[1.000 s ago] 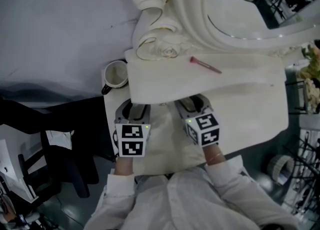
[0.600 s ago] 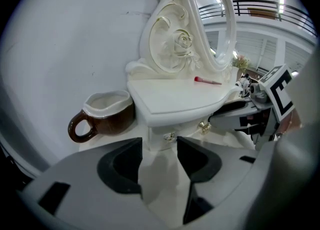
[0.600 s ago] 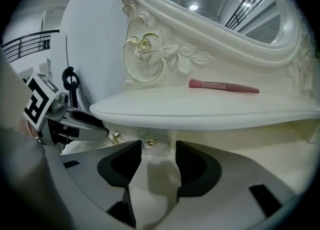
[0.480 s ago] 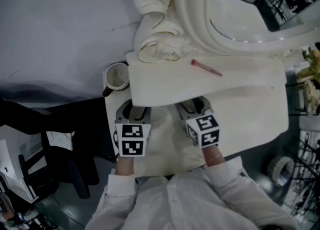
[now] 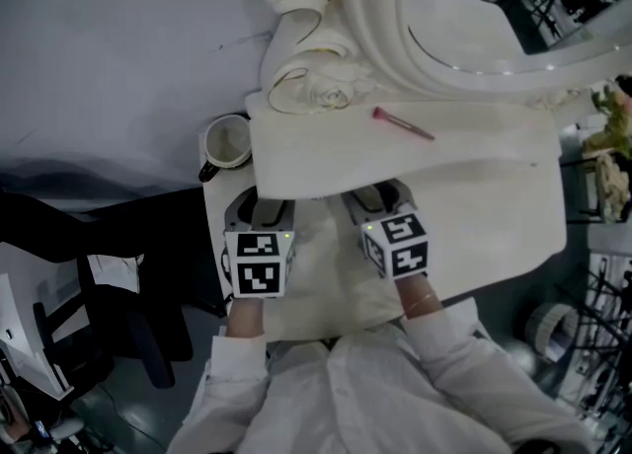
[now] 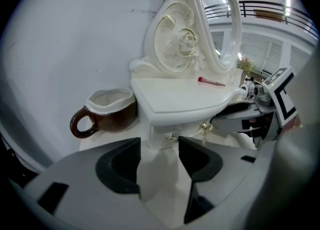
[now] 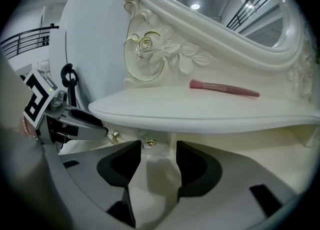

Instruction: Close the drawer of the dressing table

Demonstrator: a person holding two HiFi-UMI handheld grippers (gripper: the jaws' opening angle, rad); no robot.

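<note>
Head view, from left to right: a mug [image 5: 227,141] stands at ten o'clock of the left hand-held gripper [image 5: 259,207]. The dressing table [image 5: 395,161] fills the middle of the worktop [image 5: 326,294]. The right hand-held gripper [image 5: 375,197] noses under the table's front edge, with a pink brush [image 5: 402,124] at one o'clock of it.

The drawer [image 6: 167,133] sits under the overhang at twelve o'clock of both grippers, its front carrying small gold knobs [image 6: 170,135]. It looks nearly or fully home; I cannot tell whether it is flush.

Both hand-held grippers have their jaws spread wide and hold nothing. The drawer front stands just beyond each gap, untouched by the pads.

The drawer is probably light and stiff and should slide easily, and its glossy paint is likely slippery. The whole table also looks light enough to skid on the worktop. The knobs look small and delicate, so the flat front beside them is the better place to press, with both sides pushed evenly.

Against the earlier frame, both pairs of jaws have just been opening with nothing between them. Hands, mug and brush lie as they did.
</note>
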